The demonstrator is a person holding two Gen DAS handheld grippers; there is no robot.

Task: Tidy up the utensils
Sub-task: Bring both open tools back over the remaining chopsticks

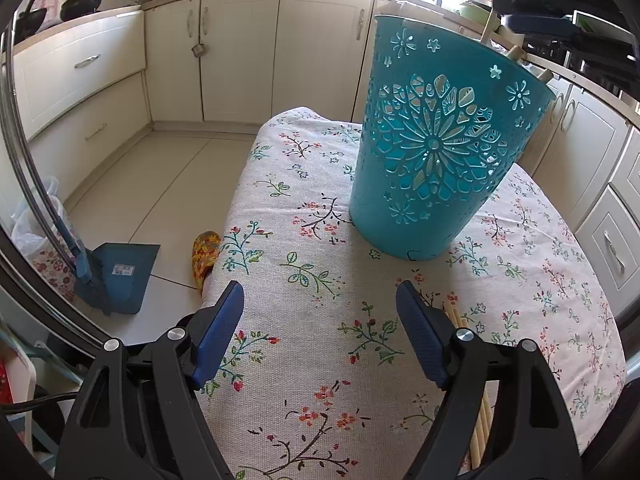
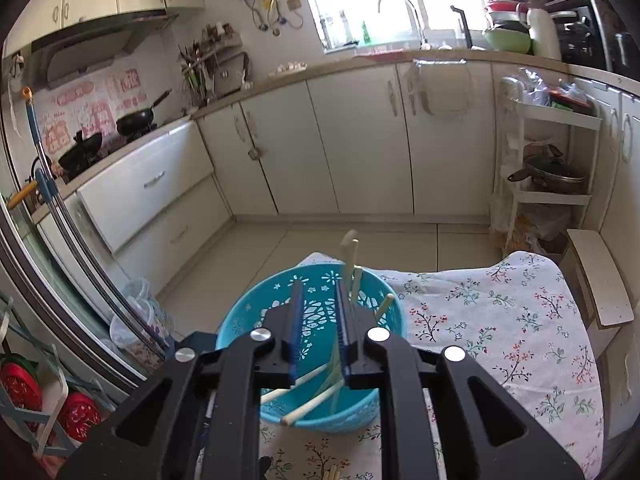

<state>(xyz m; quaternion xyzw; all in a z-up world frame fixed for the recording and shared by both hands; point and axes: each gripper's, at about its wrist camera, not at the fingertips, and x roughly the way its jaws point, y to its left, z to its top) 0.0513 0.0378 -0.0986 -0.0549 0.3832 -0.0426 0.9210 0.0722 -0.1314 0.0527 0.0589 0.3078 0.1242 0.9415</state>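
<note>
Chopsticks lie mostly hidden behind the wide-open left gripper, near the teal cut-out basket on the floral tablecloth. Right gripper hovers above the basket, fingers narrowly parted and empty; pale utensils stand inside.

We see the left gripper as matte black plastic arms with triangular cut-outs and round silver screws. Its fingers carry ribbed blue pads. The right gripper shares that build: black arms, silver screws, and narrow blue pads.
</note>
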